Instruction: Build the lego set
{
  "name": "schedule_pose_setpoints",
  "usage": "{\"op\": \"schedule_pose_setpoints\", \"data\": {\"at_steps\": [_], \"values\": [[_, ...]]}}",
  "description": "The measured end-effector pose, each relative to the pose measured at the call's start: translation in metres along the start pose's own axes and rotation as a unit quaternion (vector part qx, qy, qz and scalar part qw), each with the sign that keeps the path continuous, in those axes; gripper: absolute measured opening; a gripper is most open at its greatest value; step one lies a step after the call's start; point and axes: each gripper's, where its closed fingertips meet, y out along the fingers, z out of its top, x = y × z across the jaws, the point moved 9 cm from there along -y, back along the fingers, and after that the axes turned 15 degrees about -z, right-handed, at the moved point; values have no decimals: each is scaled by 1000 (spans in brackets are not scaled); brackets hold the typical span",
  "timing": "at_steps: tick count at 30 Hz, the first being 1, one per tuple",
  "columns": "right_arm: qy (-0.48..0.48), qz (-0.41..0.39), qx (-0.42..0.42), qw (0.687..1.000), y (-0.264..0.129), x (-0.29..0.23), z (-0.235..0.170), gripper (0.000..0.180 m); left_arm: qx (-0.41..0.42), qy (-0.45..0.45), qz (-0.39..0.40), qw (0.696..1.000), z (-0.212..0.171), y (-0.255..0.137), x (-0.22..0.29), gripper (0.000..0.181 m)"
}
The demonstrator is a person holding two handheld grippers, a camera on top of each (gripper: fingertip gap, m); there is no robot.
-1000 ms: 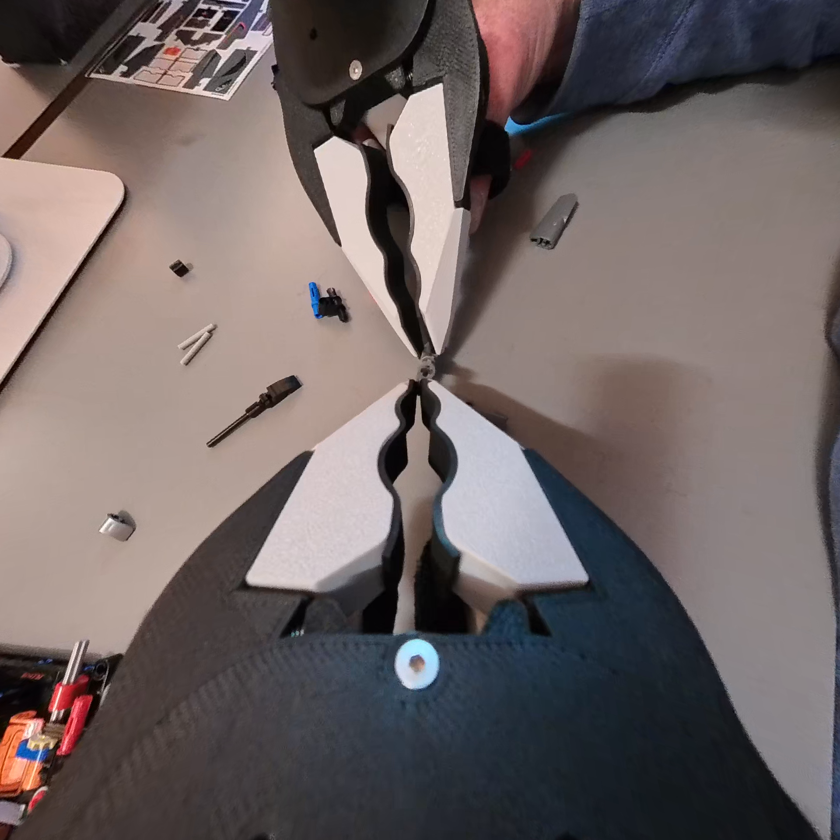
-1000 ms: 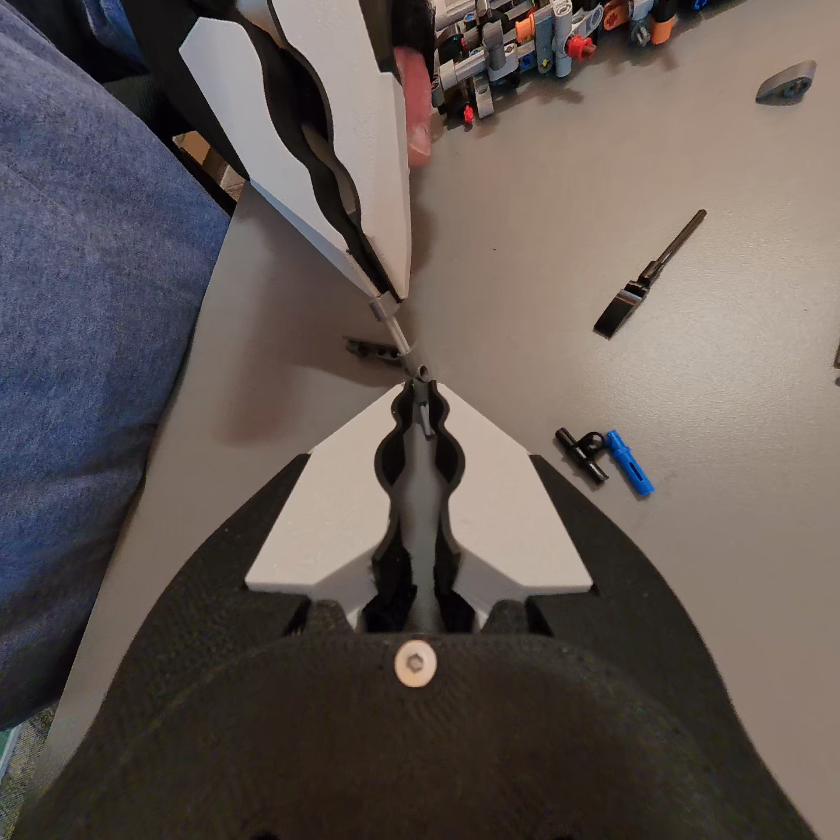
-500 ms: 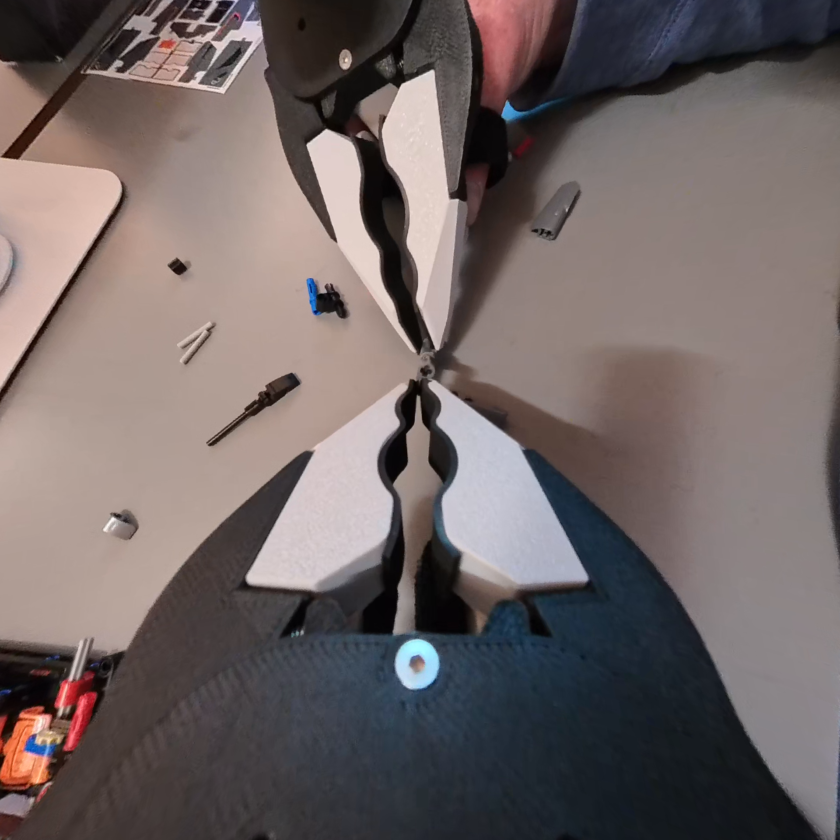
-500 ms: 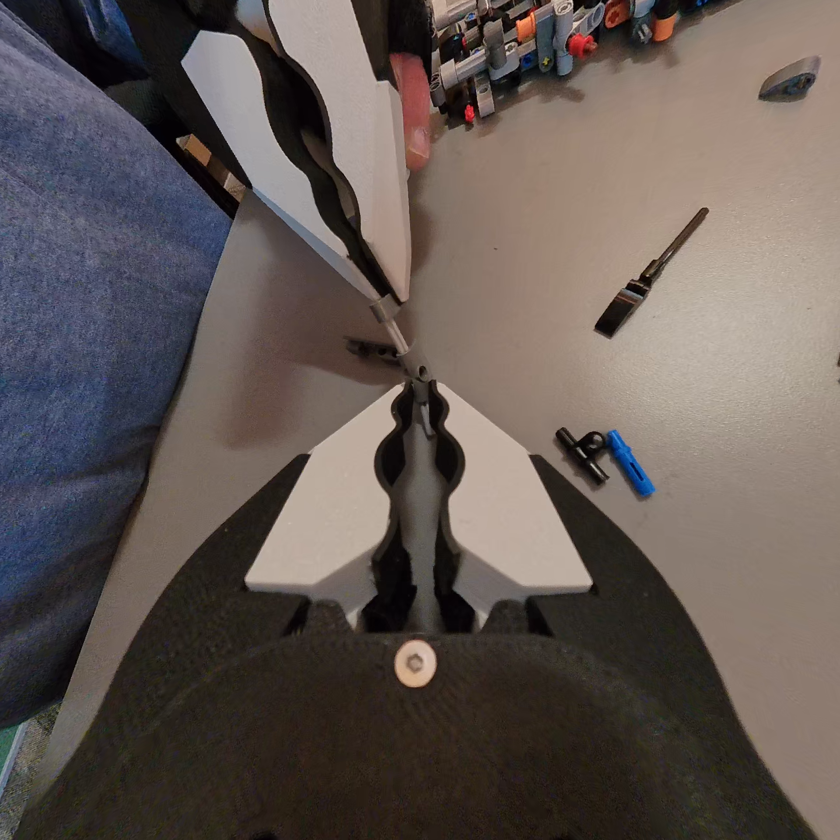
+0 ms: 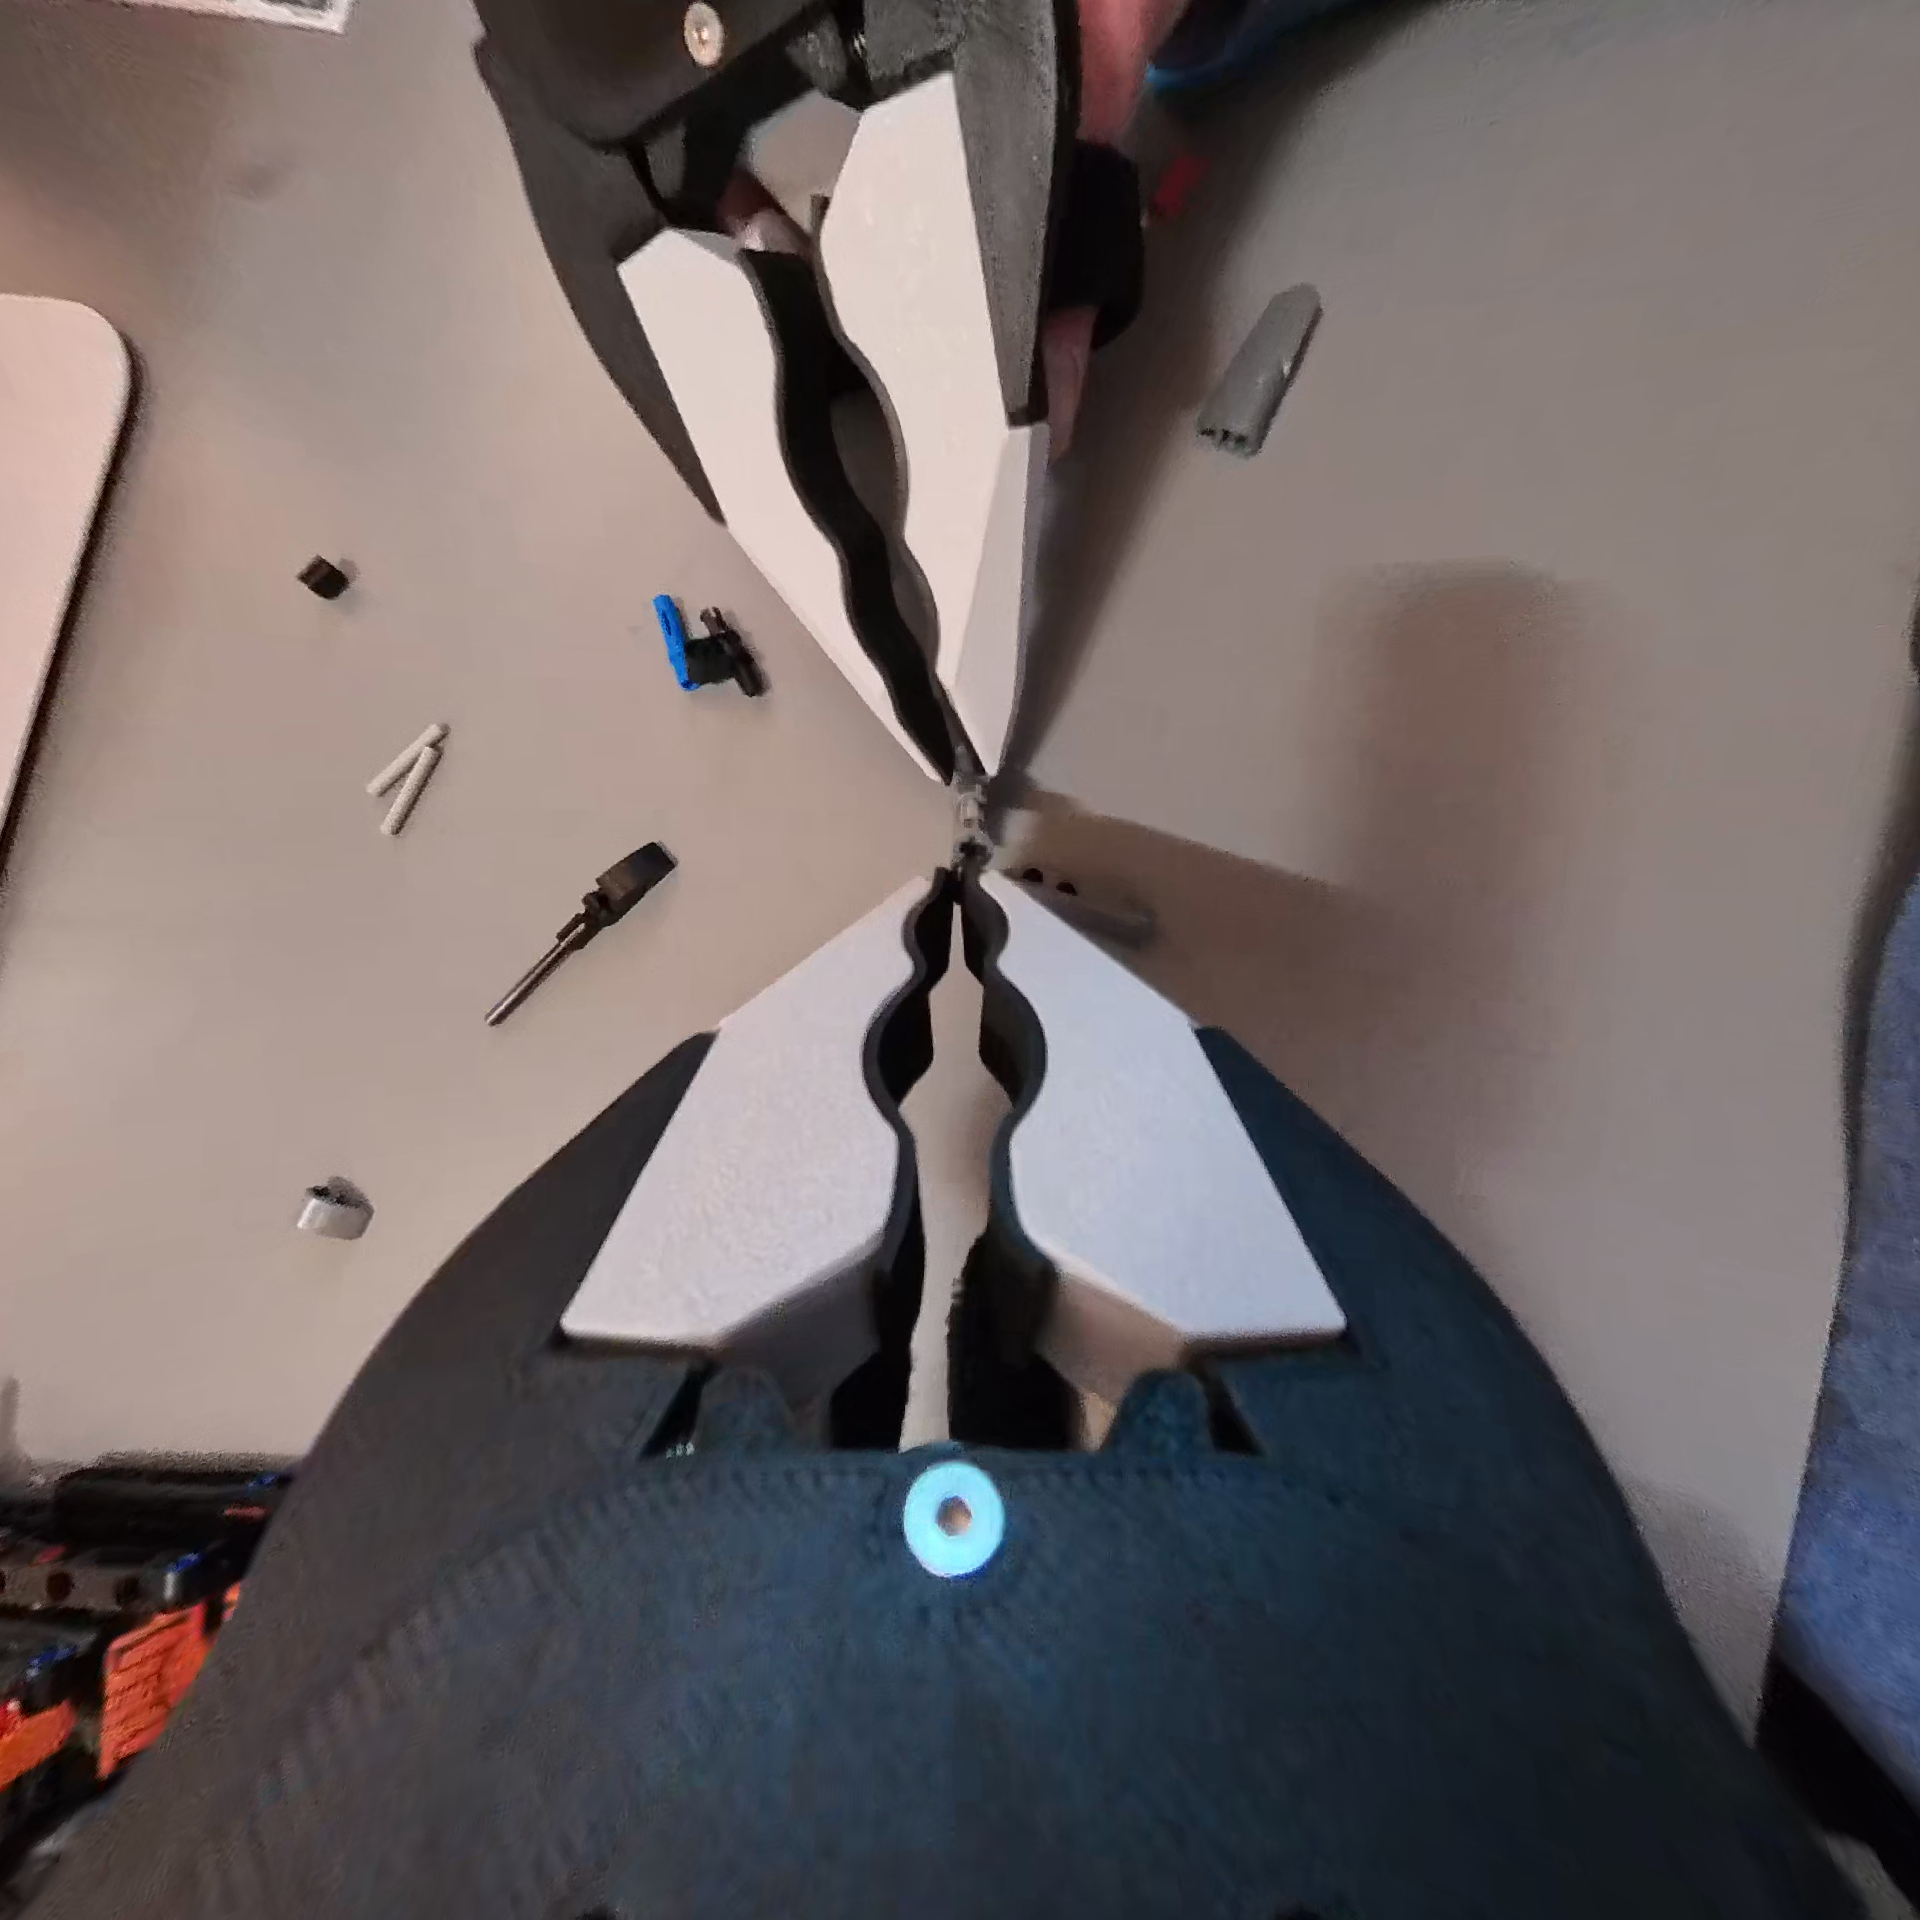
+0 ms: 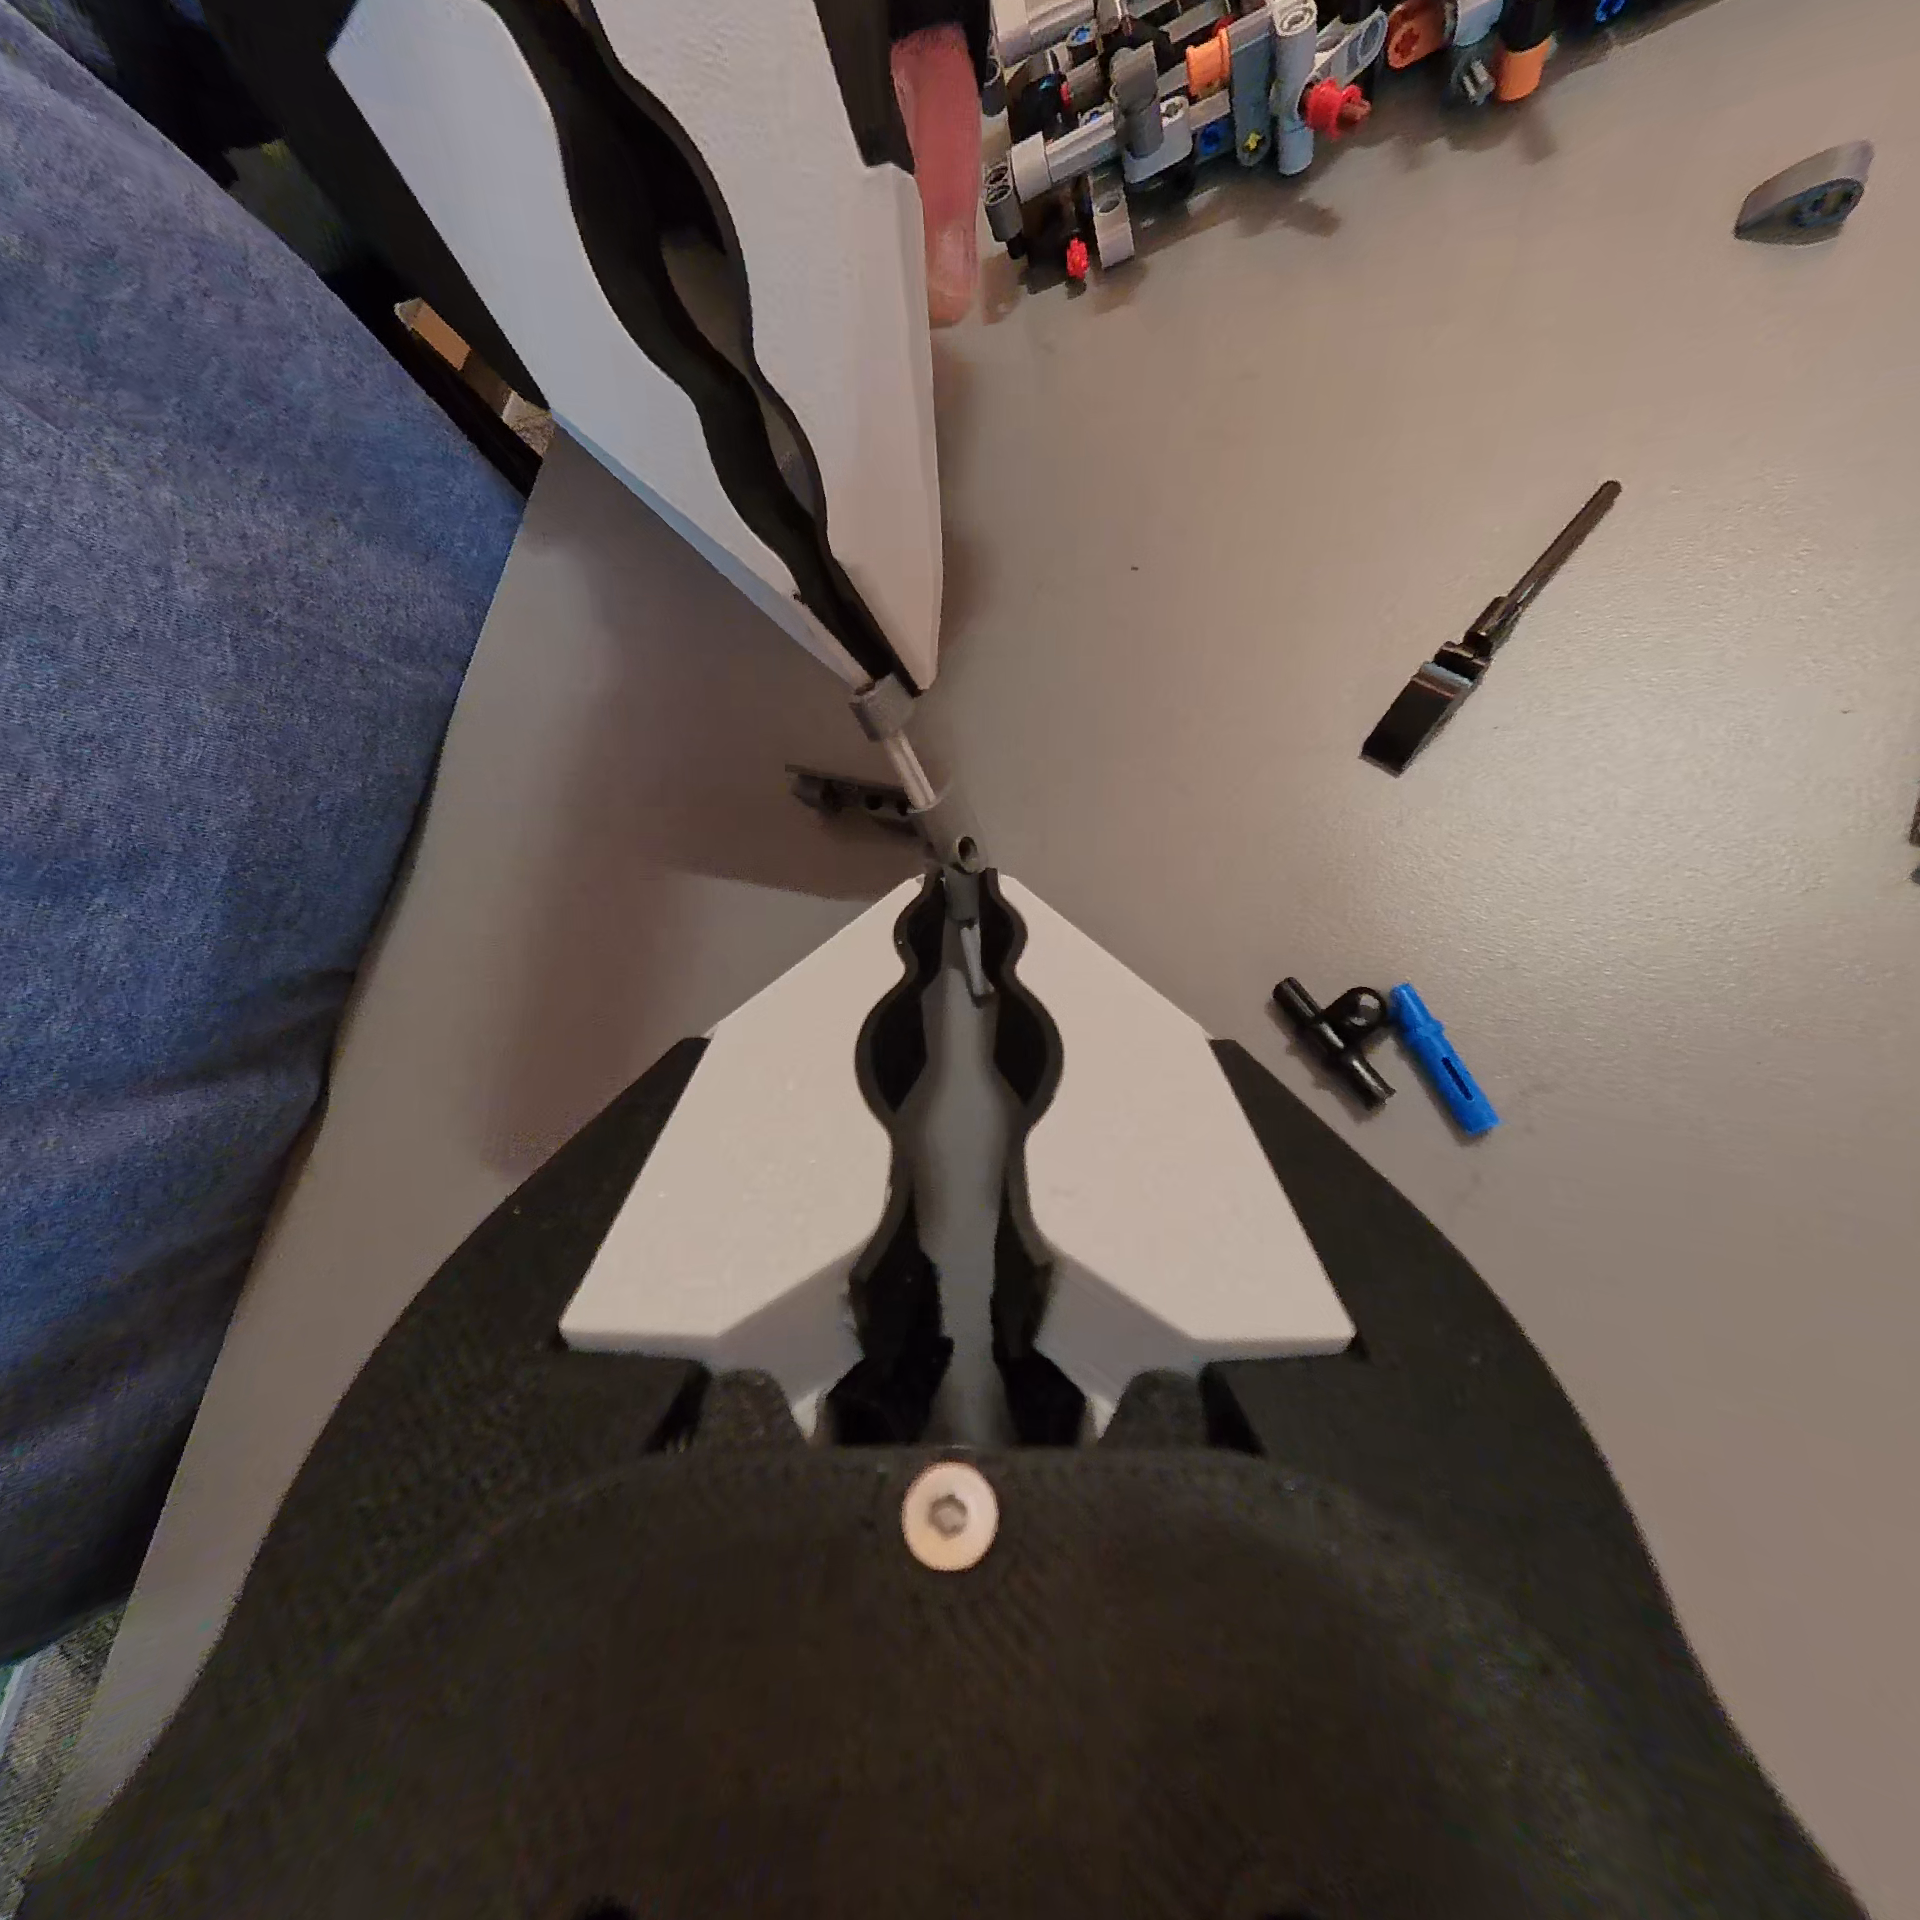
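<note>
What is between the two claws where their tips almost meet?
A thin grey rod bridges them. The left claw pinches its collar end, and the right claw holds a small dark connector at its other end. The right wrist view shows it best.

Grey worktop [image 5: 1558, 312]: matt and uniform, filling the background of both views, with a soft dark shadow across its middle in the left wrist view. Pale board [image 5: 47, 499]: flat, with a rounded corner, lying on the worktop at the left margin and cut off by the frame. Blue fabric [image 6: 187, 727]: a person's clothing, heathered in texture, beyond the worktop's diagonal edge. Greenish floor patch [image 6: 36, 1714]: below that edge, at the lower left corner; detail too blurred to tell.
</note>
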Motion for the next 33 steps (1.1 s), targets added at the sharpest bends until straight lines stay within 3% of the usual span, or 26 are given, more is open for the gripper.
{"op": "schedule_pose_setpoints", "data": {"at_steps": [8, 18, 33], "values": [[2, -1, 0, 1000, 0, 0, 0, 5, -61, 18, -12, 998, 11, -1, -7, 0], [4, 0, 3, 1000, -1, 1, -1, 5, -26, 8, -15, 1000, 4, 7, -9, 0], [3, -2, 4, 1000, -1, 1, -2, 5, -59, 18, 8, 998, 11, 12, -7, 0]]}}
